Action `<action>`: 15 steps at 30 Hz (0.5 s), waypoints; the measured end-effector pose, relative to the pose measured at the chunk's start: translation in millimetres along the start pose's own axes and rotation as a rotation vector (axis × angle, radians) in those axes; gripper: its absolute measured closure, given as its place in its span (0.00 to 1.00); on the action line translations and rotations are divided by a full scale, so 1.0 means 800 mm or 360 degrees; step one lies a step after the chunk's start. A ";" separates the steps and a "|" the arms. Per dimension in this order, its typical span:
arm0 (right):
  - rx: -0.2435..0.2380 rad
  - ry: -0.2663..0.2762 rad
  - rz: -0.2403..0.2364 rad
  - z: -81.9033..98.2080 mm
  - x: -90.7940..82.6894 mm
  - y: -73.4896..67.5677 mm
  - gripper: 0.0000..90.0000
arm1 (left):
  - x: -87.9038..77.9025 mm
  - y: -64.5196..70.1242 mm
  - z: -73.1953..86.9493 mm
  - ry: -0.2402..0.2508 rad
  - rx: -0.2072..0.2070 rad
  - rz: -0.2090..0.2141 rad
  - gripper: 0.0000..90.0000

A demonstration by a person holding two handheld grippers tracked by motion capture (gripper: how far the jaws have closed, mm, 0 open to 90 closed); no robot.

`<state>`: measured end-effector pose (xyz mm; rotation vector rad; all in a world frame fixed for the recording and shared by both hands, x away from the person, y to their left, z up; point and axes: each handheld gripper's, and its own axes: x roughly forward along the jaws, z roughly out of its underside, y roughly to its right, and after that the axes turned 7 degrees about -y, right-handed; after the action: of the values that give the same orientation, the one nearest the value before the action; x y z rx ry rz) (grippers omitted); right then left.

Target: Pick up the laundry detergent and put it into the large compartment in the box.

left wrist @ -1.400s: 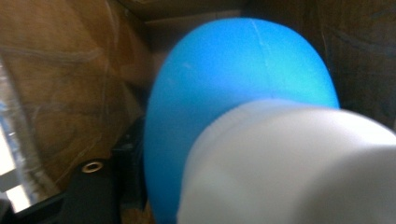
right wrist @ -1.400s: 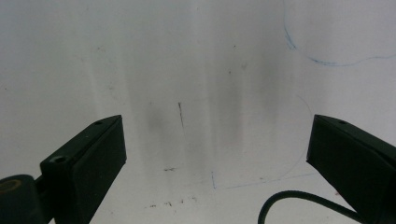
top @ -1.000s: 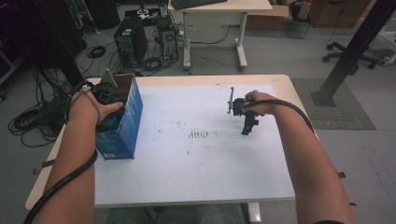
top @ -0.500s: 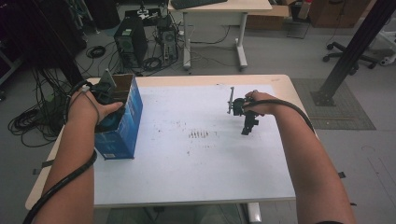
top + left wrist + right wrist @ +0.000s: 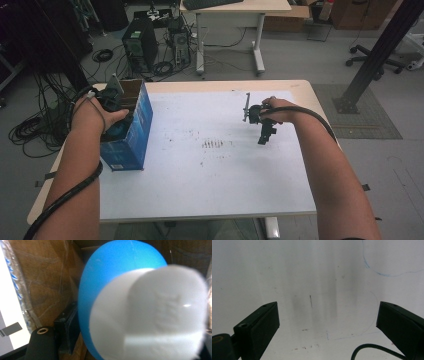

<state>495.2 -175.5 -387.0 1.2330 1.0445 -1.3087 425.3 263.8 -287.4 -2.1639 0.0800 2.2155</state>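
A blue cardboard box [image 5: 131, 135] stands open at the table's left edge. My left gripper [image 5: 114, 104] reaches down into it, held by the person's left hand. In the left gripper view a rounded blue object with a white end [image 5: 120, 290] sits between the jaws, against brown cardboard [image 5: 45, 277]. One black pad [image 5: 67, 327] touches its side and the other is hidden behind it. These jaws have just been closing on it. My right gripper [image 5: 264, 137] hovers over the white sheet [image 5: 225, 180] at mid right, open, with nothing between its fingers [image 5: 328, 315].
Dark smudges [image 5: 214, 144] mark the middle of the sheet. The table's rim [image 5: 225, 84] runs along the back. Beyond it on the floor are a computer tower [image 5: 140, 45], tangled cables [image 5: 30, 125], a desk [image 5: 235, 10] and a black post [image 5: 372, 60].
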 end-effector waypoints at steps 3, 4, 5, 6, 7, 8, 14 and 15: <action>0.0002 -0.0001 0.0003 0.000 0.000 0.000 0.05 | -0.001 0.000 0.001 0.0009 -0.0004 -0.0003 0.28; 0.0003 0.0002 0.0002 0.000 -0.001 -0.001 0.05 | -0.002 -0.001 0.002 0.0007 0.0001 -0.0008 0.28; 0.0002 0.0003 0.0003 0.000 -0.001 -0.001 0.05 | -0.002 -0.001 0.002 0.0007 0.0001 -0.0008 0.28; 0.0002 0.0003 0.0003 0.000 -0.001 -0.001 0.05 | -0.003 -0.001 0.002 0.0012 -0.0006 -0.0005 0.28; 0.0002 0.0002 0.0002 0.000 -0.002 -0.001 0.05 | -0.004 -0.001 0.003 0.0016 0.0000 -0.0005 0.28; 0.0001 0.0001 0.0002 0.000 -0.002 -0.002 0.05 | -0.005 -0.001 0.004 0.0018 -0.0006 0.0000 0.28; -0.0001 0.0008 0.0004 -0.001 -0.004 -0.003 0.05 | -0.012 0.000 0.006 0.0025 -0.0004 -0.0013 0.27; -0.0001 0.0008 0.0004 -0.001 -0.004 -0.003 0.05 | -0.012 0.000 0.006 0.0025 -0.0004 -0.0013 0.27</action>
<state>493.0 -174.5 -384.2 1.2373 1.0470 -1.3037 421.1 264.4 -277.4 -2.1793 0.0691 2.1956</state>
